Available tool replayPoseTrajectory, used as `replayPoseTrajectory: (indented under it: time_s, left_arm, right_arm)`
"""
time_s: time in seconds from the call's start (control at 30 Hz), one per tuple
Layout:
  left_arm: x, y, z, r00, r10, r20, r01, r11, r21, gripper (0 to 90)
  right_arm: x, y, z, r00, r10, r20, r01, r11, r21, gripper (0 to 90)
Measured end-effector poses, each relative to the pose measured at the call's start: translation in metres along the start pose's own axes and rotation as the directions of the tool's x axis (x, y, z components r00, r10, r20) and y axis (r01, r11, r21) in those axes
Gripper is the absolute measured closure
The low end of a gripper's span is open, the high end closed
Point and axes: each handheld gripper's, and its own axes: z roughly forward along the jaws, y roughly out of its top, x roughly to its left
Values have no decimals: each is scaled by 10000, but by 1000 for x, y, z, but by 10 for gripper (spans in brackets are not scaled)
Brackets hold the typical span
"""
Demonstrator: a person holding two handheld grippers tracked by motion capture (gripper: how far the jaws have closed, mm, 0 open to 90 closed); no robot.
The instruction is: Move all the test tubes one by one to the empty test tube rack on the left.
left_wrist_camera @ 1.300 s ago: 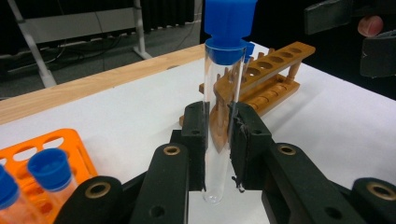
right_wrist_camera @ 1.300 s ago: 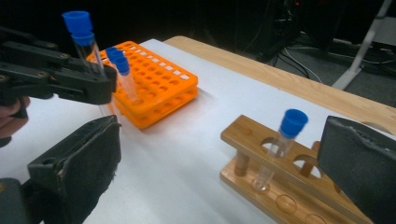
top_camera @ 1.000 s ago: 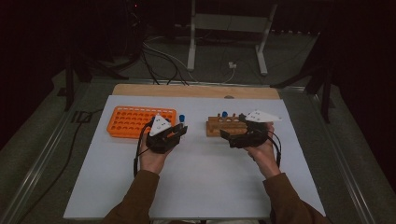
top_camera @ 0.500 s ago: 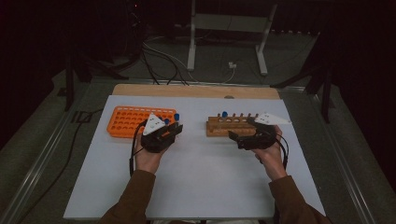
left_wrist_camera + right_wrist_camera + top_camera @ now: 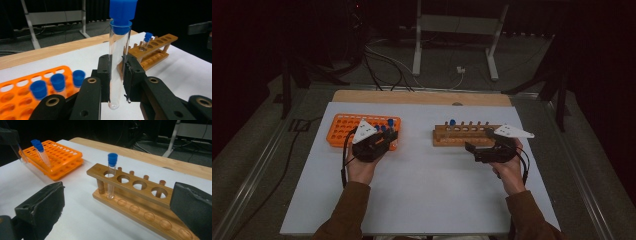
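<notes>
Left hand-held gripper (image 5: 116, 82): jaws clamped on a clear glass test tube with a blue screw cap (image 5: 119, 60), held upright, its rounded bottom showing below the pads.
Held tube, position: above the white surface (image 5: 422, 190), just beside the orange plastic tube rack (image 5: 343, 129).
Orange rack contents: three blue-capped tubes (image 5: 58, 82) standing in its near holes.
Right hand-held gripper (image 5: 117, 207): jaws wide apart, nothing between the pads.
Right gripper, position: near the front of the wooden tube rack (image 5: 140, 200), not touching it.
Wooden rack contents: one clear blue-capped tube (image 5: 111, 173) upright in the end hole.
</notes>
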Motion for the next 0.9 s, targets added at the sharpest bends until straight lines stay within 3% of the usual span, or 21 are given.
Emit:
replayPoseTrajectory:
  time_s: [0.6, 0.9]
  left_arm:
    - [34, 0, -28, 9954, -168, -947, 147, 9996, -228, 779]
    - [53, -9, -19, 9867, -222, -1612, 203, 9997, -133, 778]
  right_arm:
    - [-8, -21, -30, 9990, -112, 436, 119, 9998, -162, 0]
    - [-17, -29, -37, 9978, 88, 650, -76, 9998, -179, 0]
